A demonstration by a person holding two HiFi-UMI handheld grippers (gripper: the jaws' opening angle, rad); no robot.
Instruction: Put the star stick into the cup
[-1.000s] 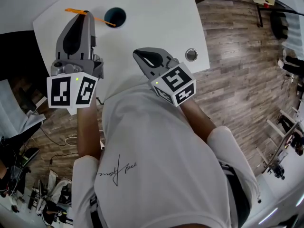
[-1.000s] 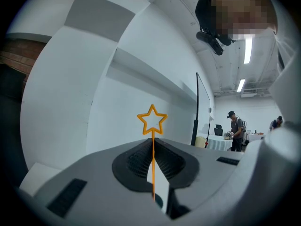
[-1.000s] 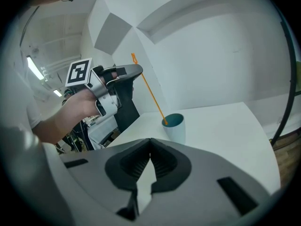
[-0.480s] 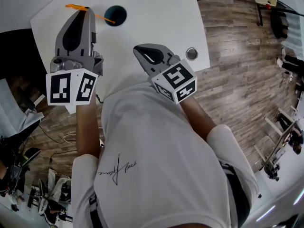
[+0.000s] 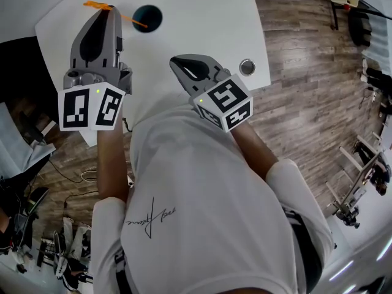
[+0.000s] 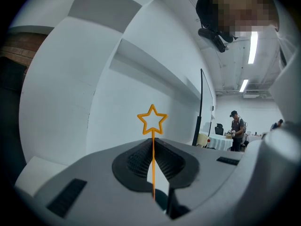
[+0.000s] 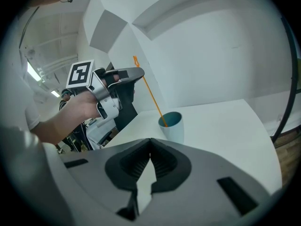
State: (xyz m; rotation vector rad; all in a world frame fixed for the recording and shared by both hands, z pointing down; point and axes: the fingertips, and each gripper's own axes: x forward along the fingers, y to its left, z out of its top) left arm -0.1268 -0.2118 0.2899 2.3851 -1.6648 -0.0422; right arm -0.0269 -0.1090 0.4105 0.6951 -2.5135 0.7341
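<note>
White T-shirt (image 5: 208, 176), black signature print (image 5: 150, 218)

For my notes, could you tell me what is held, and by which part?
The left gripper pinches the star stick by its shaft, just below the star; the right gripper holds nothing.

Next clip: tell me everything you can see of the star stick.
The star stick is a thin orange rod, plastic by its look, topped with an open star outline. The left tool pinches its stem in shut jaws. It leans, star end up, lower tip inside the mouth of the teal cup.
</note>
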